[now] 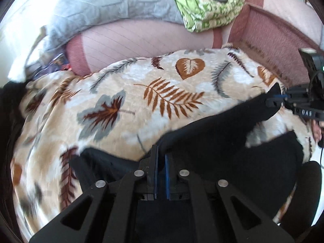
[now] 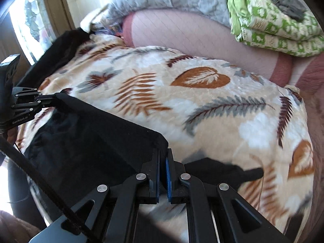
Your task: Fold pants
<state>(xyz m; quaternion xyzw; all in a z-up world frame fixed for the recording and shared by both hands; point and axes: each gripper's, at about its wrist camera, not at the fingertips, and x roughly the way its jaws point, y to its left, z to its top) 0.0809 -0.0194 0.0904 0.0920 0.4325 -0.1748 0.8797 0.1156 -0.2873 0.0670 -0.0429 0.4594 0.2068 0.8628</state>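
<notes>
Black pants (image 1: 232, 141), stretched taut, lifted

leaf-print blanket (image 1: 125, 93) open ahead, pink cushions (image 1: 129, 40) and green folded quilt (image 1: 210, 6) walling the far edge

The pants (image 1: 232, 133) are plain black, of soft matte cloth with no visible pattern or detail. They are partly lifted: one edge is stretched taut in a straight line between two corners, one pinched at the near side of the left wrist view, the other out toward its right edge. Below that line the cloth hangs and sags in loose folds. In the right wrist view the pants (image 2: 91, 141) spread as a broad dark sheet on the left, with a narrower part trailing off to the right.
</notes>
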